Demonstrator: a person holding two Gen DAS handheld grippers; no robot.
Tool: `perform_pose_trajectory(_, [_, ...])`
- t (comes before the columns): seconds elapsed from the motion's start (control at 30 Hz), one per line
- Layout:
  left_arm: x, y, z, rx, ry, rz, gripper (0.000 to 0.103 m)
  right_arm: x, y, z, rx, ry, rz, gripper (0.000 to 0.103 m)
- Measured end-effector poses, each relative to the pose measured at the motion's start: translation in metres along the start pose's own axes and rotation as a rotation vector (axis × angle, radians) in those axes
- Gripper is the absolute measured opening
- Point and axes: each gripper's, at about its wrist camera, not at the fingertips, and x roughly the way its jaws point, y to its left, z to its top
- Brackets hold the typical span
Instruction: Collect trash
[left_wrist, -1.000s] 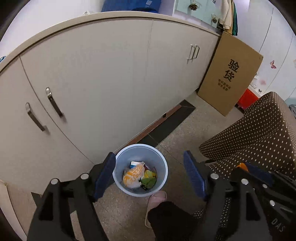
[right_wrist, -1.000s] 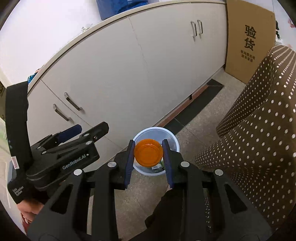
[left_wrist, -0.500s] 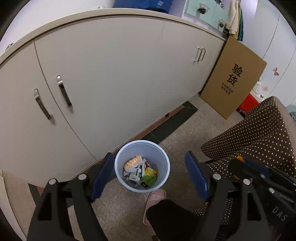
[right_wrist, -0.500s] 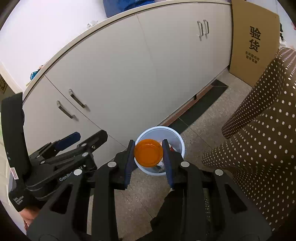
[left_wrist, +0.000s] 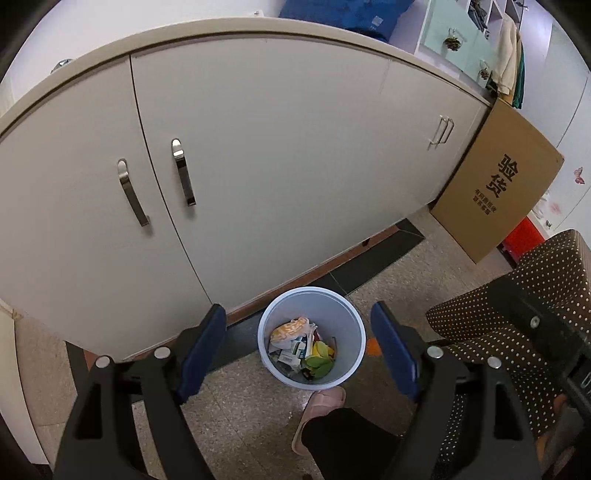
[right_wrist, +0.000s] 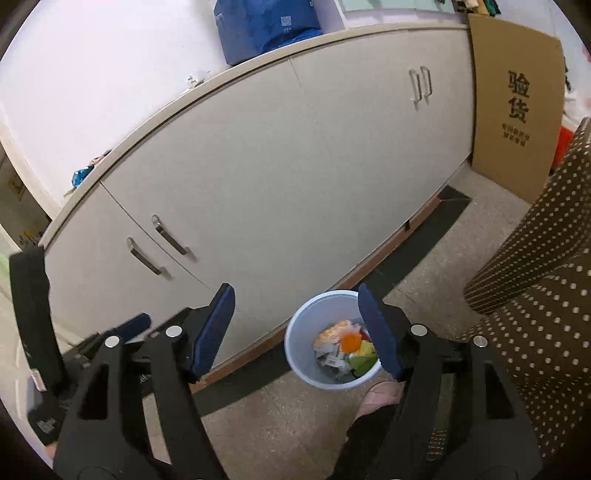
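Note:
A pale blue trash bin (left_wrist: 351, 354) stands on the floor by the cabinet; it also shows in the right wrist view (right_wrist: 299, 343). It holds wrappers, green scraps and an orange round piece (right_wrist: 351, 342). My left gripper (left_wrist: 301, 347) is open and empty, high above the bin. My right gripper (right_wrist: 301, 330) is open and empty, also above the bin. A small orange scrap (left_wrist: 373, 346) shows just right of the bin in the left wrist view.
Cream cabinet doors with metal handles (left_wrist: 183, 171) run behind the bin. A cardboard sheet (left_wrist: 498, 195) leans at the right. A brown dotted cloth (right_wrist: 535, 295) covers furniture at the right. A pink slipper (left_wrist: 319, 410) is near the bin.
My right gripper has opened and let go of the orange round piece, which now lies in the bin. Both grippers have risen and shifted a little.

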Motion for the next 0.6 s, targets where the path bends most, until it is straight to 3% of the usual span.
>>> perform_pose_trajectory(0.07, [-0.005, -0.002, 0.000, 0.000, -0.006, -0.003, 0.079, -0.009, 0.002, -0.004, -0.039, -0.014, -0.077, 0.069])
perform_pose_trajectory(0.27, [-0.039, -0.026, -0.001, 0.046, -0.077, -0.035, 0.081, -0.055, -0.005, -0.013, -0.049, -0.092, -0.158, 0.072])
perform_pose_trajectory(0.6, [-0.141, -0.085, -0.022, 0.157, -0.262, -0.130, 0.088, -0.186, -0.019, -0.034, -0.047, -0.303, -0.288, 0.081])
